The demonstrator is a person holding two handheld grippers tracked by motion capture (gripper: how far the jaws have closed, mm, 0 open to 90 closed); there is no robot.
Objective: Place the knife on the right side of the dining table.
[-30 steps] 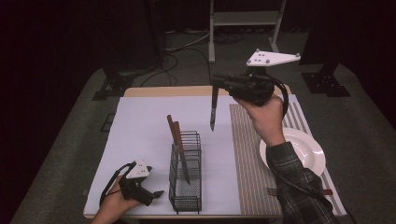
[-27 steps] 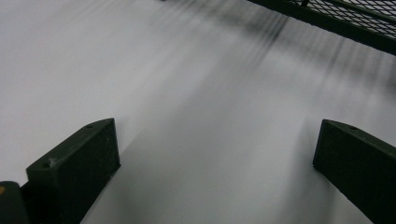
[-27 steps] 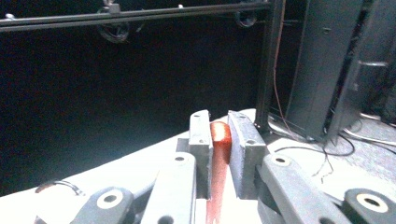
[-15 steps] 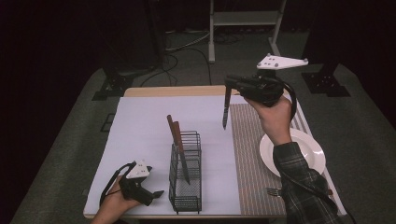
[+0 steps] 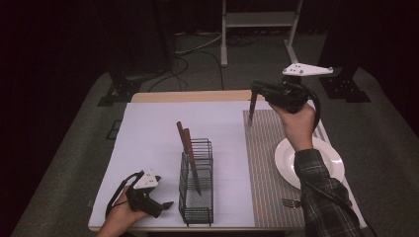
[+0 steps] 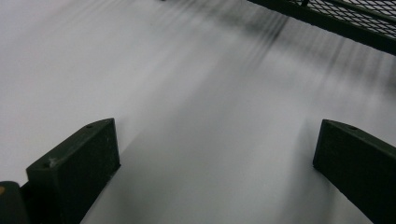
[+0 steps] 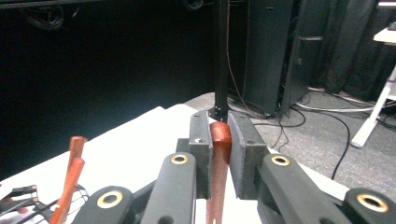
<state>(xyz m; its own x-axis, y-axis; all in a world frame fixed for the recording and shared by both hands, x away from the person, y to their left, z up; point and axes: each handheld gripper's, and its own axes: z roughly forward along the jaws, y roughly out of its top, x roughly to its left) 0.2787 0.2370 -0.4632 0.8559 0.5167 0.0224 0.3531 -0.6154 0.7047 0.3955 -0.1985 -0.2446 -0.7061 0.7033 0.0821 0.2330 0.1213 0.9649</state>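
Note:
My right gripper (image 5: 255, 90) is shut on the brown wooden handle of a knife (image 5: 252, 111), whose blade hangs straight down over the far edge of the striped placemat (image 5: 267, 163). In the right gripper view the handle (image 7: 219, 158) sits clamped between the two pads (image 7: 201, 140). A black wire basket (image 5: 196, 190) stands near the table's front and holds two more knives (image 5: 186, 143), handles up. Left of the basket, my left gripper (image 5: 165, 205) rests on the white table cover (image 5: 148, 133), open, with nothing between its jaws (image 6: 215, 154).
A white plate (image 5: 291, 163) lies on the right part of the placemat, partly behind the person's forearm. A fork (image 5: 291, 202) lies near the front edge below it. The basket's base (image 6: 336, 23) lies just ahead of the left gripper.
The right hand has carried the knife rightward and lower, from above the white cover to above the striped placemat. The left gripper has stayed put.

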